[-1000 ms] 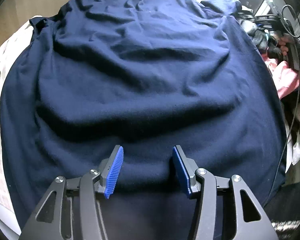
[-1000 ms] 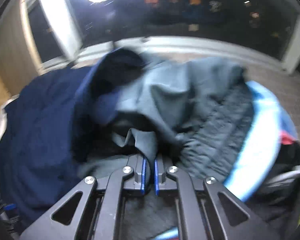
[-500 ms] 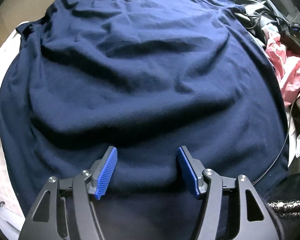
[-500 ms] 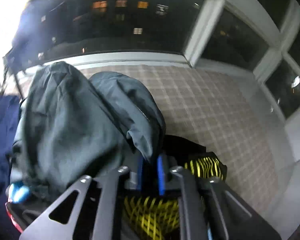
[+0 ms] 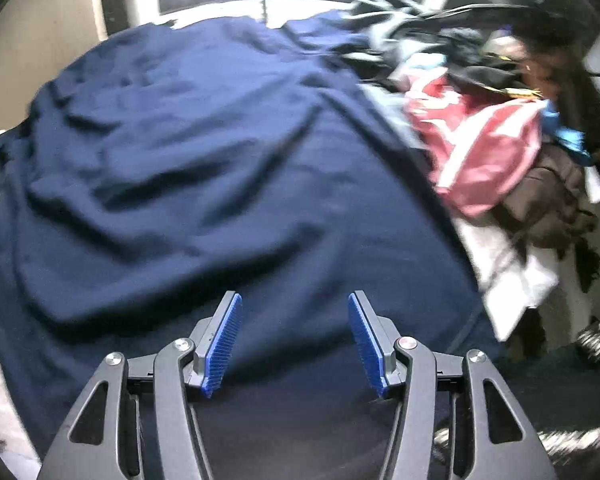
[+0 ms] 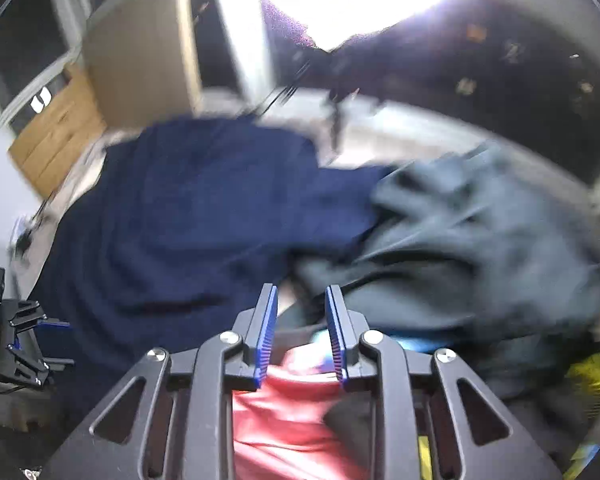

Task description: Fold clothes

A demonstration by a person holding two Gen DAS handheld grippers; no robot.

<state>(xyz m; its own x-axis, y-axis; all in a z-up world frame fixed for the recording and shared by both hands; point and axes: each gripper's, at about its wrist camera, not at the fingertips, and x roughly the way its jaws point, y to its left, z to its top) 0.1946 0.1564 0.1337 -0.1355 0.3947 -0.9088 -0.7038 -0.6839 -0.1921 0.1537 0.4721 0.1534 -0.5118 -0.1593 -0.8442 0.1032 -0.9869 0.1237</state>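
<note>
Two grippers hang above the heap, neither holding cloth: the left gripper (image 5: 294,344) has its jaws about half apart over the near part of the navy garment (image 5: 204,168), with nothing between the pads, while the right gripper (image 6: 300,334) has its jaws opening, a narrow gap showing only the red garment (image 6: 272,408) and grey garment (image 6: 468,248) below, unpinched. The step in hand looks like clearing and laying out the navy piece, which lies spread but rumpled across the surface; the fold itself is not begun. Next, each gripper likely needs an edge or corner of it, and the creases want smoothing. A pale covered surface (image 5: 512,264) bears a jumble of pink, brown and dark clothes at one side; beyond are dark windows, a bright light and wooden furniture (image 6: 56,132)
</note>
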